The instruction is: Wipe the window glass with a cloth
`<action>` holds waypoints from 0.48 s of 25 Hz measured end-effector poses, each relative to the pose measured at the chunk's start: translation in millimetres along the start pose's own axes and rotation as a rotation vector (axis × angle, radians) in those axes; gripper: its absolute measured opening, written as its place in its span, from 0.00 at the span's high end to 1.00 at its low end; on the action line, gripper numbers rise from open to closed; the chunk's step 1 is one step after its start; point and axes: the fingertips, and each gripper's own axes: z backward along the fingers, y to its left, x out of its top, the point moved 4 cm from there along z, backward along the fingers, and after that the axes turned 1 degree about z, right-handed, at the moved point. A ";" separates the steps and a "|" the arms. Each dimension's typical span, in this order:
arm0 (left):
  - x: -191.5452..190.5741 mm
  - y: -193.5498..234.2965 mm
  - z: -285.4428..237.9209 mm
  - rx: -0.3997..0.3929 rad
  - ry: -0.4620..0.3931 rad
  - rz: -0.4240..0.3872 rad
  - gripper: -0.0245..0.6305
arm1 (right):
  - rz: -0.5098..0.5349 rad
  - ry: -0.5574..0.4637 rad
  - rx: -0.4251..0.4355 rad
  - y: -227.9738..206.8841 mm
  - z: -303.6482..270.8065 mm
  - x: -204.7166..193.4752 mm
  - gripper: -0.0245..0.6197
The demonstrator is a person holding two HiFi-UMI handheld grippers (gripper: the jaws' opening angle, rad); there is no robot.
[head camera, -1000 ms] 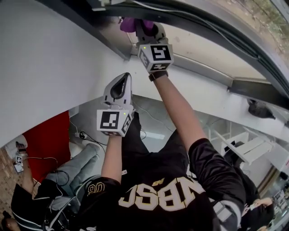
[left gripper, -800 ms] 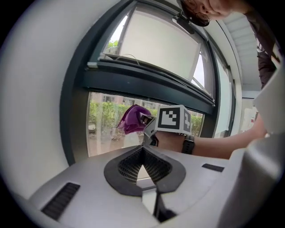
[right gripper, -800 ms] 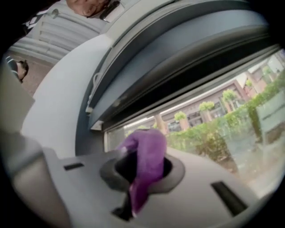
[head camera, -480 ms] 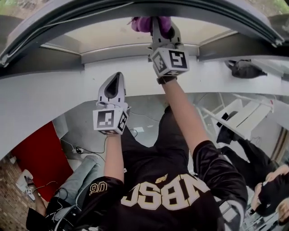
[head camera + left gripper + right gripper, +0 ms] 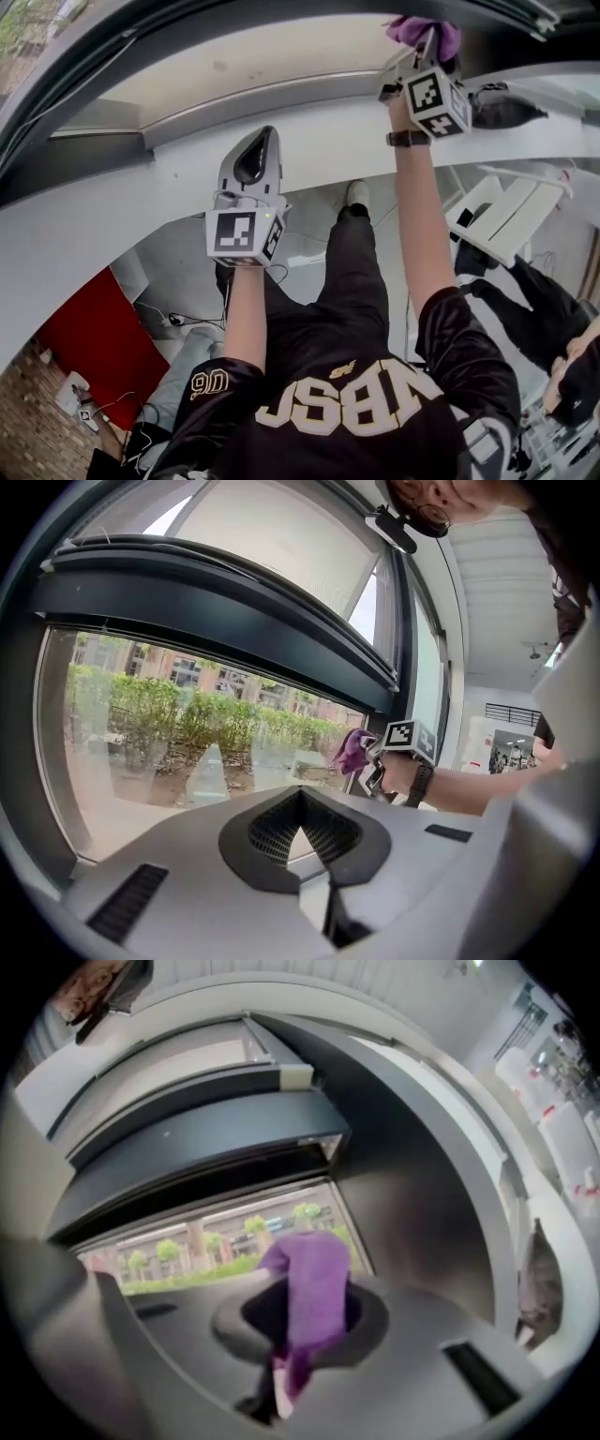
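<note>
1. Right tongs [image 5: 289,1340]: the jaws were closed on a purple cloth [image 5: 314,1279]. The bunched cloth stood up out of them toward the window and a thin tail of it hung back between them.
2. Place of the cloth: raised high at arm's length, at the right-hand end of the window glass [image 5: 202,1241], just beside the dark upright of the window frame [image 5: 412,1222] and below the frame's dark top bar. No view settled whether the cloth touched the pane or was held just off it.
3. Left tongs [image 5: 302,803]: the jaws were drawn together with nothing between them. These tongs pointed at the pane from lower down, well apart from the cloth.
4. Governing relation: the cloth lay straight ahead of the right tongs, along the line of their jaws. The pane's long axis ran sideways, and all of its open glass lay to the left of the cloth. The frame closed it off on the right.
5. Judgement: the right hand alone was placed to wipe, since the left tongs were not near the cloth. The pose fitted a sideways pass that ended at the frame as well as one that started from it.
6. Condition of the glass: no streak or wet mark showed on it, so the extent wiped could not be read.
</note>
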 end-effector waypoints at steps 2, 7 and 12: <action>7.3 21.3 10.8 0.029 -0.012 -0.012 0.94 | 0.024 0.002 0.030 20.1 7.1 -0.4 0.90; 18.5 120.0 68.4 0.185 -0.049 -0.028 0.94 | 0.043 0.098 0.261 156.9 48.8 -58.9 0.90; 38.1 205.0 145.6 0.335 -0.065 -0.126 0.94 | 0.092 0.170 0.686 352.8 100.8 -137.7 0.90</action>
